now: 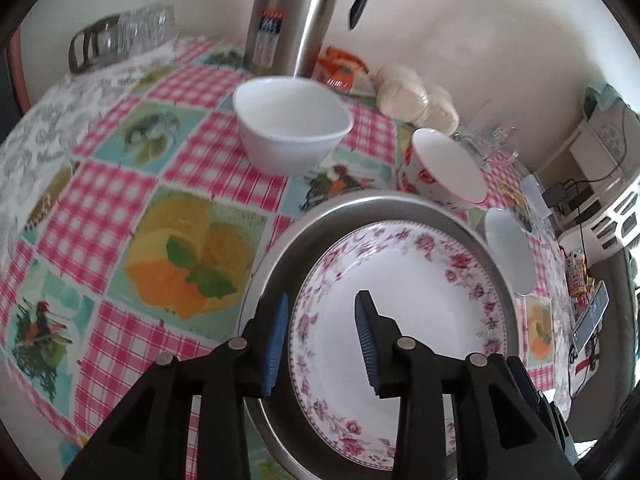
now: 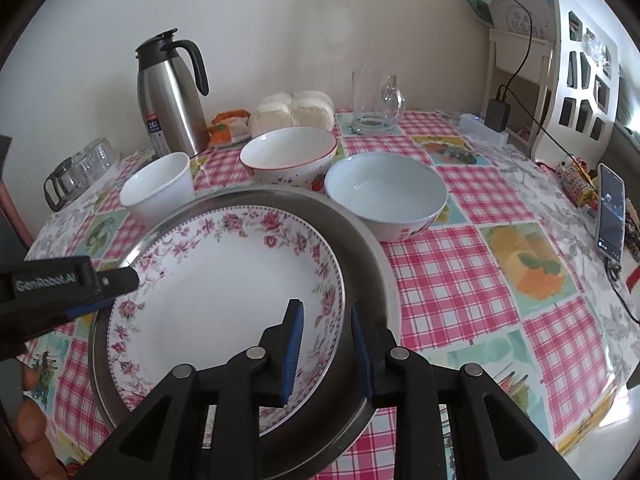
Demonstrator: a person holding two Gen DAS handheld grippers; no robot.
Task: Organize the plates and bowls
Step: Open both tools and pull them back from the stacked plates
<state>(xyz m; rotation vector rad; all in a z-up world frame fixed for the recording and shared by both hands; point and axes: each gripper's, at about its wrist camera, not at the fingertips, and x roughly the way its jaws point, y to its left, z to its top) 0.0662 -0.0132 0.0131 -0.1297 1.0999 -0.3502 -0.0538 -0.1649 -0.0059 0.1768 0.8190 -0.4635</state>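
Both grippers are working at the near edge of the stack: the left gripper (image 1: 322, 344) is hanging parted over the floral plate's (image 1: 400, 320) left rim, pads clear of it, while the right gripper (image 2: 326, 350) is straddling its right rim, contact unclear. That plate is already sitting inside the steel tray (image 1: 360, 208), so the plates look done. Three bowls, white (image 2: 158, 192), red-rimmed (image 2: 290, 158) and blue (image 2: 386, 196), are still standing apart just beyond the tray, waiting to be nested.

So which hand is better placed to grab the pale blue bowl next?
Right, probably. The right gripper sits at the floral plate's right edge, nearest the pale blue bowl. The left gripper is at the plate's left rim, closer to the white bowl.
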